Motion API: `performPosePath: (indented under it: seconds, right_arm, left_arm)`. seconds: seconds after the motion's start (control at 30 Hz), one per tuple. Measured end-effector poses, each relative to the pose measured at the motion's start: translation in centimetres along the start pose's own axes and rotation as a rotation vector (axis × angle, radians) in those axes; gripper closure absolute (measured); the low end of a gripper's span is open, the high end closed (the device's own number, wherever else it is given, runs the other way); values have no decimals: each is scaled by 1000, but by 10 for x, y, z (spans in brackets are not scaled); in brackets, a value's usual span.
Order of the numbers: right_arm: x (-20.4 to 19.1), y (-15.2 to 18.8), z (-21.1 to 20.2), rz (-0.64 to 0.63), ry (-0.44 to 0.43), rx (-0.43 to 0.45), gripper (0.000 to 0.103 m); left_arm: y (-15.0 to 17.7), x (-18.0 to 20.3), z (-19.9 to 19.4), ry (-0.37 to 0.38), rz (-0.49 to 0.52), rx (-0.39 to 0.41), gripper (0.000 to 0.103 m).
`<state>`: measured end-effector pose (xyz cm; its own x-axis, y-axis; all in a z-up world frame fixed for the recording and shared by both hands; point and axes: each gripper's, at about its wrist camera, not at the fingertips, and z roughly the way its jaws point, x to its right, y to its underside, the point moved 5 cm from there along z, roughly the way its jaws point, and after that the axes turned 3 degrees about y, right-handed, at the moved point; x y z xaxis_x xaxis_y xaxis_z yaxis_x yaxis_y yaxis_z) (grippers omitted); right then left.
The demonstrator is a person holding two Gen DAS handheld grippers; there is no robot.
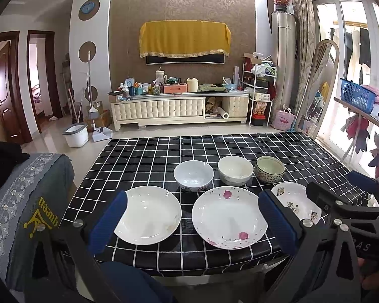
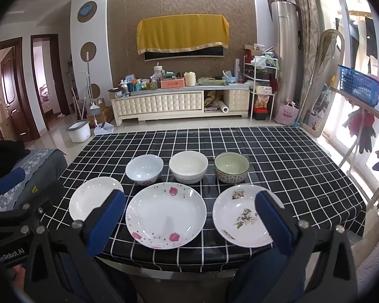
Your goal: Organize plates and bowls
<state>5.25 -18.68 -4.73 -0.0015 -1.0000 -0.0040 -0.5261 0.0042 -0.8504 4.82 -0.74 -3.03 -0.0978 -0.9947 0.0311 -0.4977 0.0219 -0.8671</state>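
Three plates lie in a front row on the black checked table [image 1: 144, 156] [image 2: 290, 156]: a plain white plate [image 1: 149, 214] [image 2: 91, 198], a pink-petal plate [image 1: 227, 217] [image 2: 165, 213] and a bird-print plate [image 1: 294, 202] [image 2: 240, 214]. Behind them stand a pale blue bowl [image 1: 193, 175] [image 2: 144, 169], a cream bowl [image 1: 235, 170] [image 2: 188, 166] and a green patterned bowl [image 1: 269, 168] [image 2: 231, 167]. My left gripper [image 1: 193, 223] is open and empty, above the front edge, its fingers straddling the white and petal plates. My right gripper [image 2: 189, 221] is open and empty, straddling the petal plate.
A grey-covered seat [image 1: 25, 202] stands left of the table. Beyond the table are a white bucket [image 1: 75, 135], a TV cabinet [image 1: 179, 108] with clutter, and a drying rack with a blue basket [image 1: 357, 96] at right.
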Motion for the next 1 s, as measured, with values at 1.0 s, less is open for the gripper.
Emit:
performPosePath:
  seconds: [1.0]
  right_arm:
    - [2, 0, -2, 3, 9, -9, 0]
  left_arm:
    - [0, 4, 3, 15, 5, -5, 0]
